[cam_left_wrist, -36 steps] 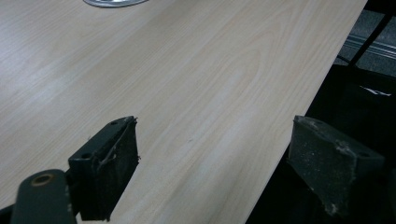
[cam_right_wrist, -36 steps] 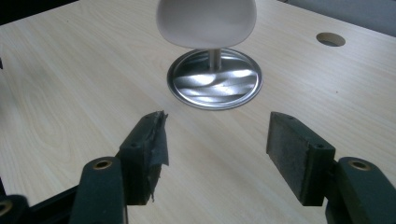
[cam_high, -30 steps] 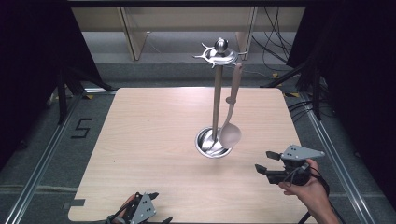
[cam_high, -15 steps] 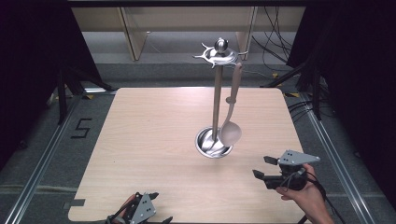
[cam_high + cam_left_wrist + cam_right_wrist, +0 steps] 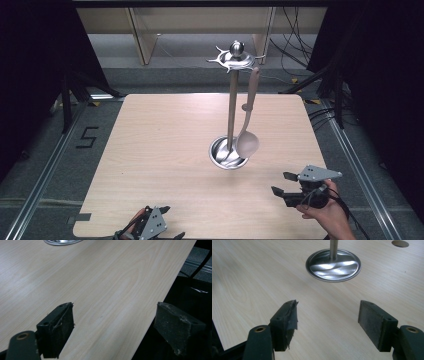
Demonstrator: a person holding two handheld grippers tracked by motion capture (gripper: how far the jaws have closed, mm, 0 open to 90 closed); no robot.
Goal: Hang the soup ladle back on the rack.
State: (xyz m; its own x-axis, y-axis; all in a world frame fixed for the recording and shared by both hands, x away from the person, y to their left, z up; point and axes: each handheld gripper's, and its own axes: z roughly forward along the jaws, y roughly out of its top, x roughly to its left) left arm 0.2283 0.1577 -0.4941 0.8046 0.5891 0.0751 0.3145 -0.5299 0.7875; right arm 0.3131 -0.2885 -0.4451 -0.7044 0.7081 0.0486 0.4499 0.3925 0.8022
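A metal utensil stand [image 5: 232, 107] rises from a round dish base [image 5: 228, 152] at the middle of the wooden table [image 5: 160, 150]. A beige ladle [image 5: 247, 142] hangs from a hook on its top, with its bowl just above the base. My right gripper [image 5: 281, 183] is near the front right, held in a hand, open and empty, and points left toward the stand. In the right gripper view, the gripper [image 5: 327, 315] faces the base [image 5: 333, 265] across bare wood. My left gripper [image 5: 171, 221] sits at the table's front edge, open and empty. In the left gripper view, the gripper [image 5: 115, 322] straddles the table edge.
Dark floor with metal rails [image 5: 45, 175] runs around the table. Wooden shelving [image 5: 145, 35] and cables [image 5: 295, 45] lie behind it. A small dark round spot [image 5: 400, 243] marks the table top beyond the stand's base. The base's rim [image 5: 62, 242] shows far off in the left gripper view.
The right hand and its gripper have drifted a little toward the table's front edge. The left gripper, the stand and the ladle have stayed put.
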